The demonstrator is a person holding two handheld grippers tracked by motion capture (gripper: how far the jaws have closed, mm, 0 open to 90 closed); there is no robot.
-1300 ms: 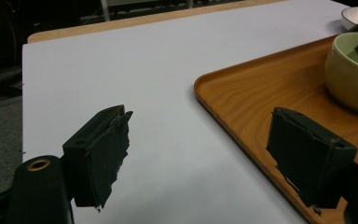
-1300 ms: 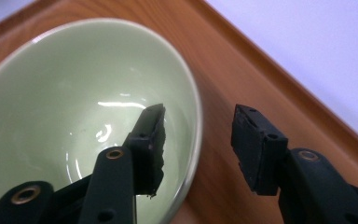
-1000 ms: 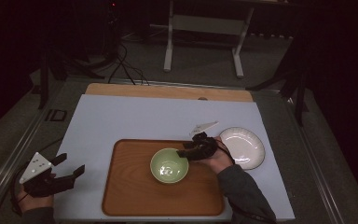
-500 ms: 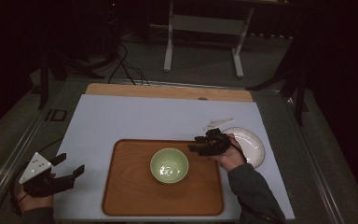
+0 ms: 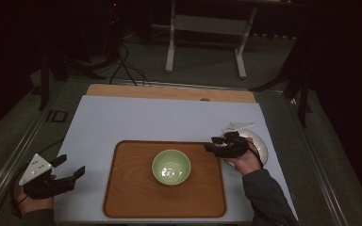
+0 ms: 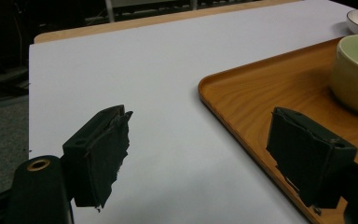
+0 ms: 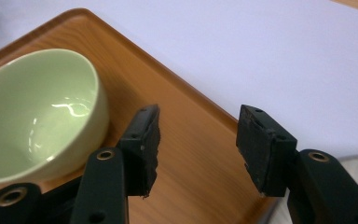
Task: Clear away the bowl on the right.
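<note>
Dark floor and cables surround a white table (image 5: 136, 117) carrying a wooden tray (image 5: 122, 197). At lower left of the high view, the left gripper (image 5: 69, 166) rests with jaws wide and empty, just off the tray's left edge. Right of centre, the right gripper (image 5: 211, 143) hovers at the tray's right rim, jaws wide, empty, above a white plate (image 5: 263, 148). 1 green bowl (image 5: 171, 166) sits mid-tray.
</note>
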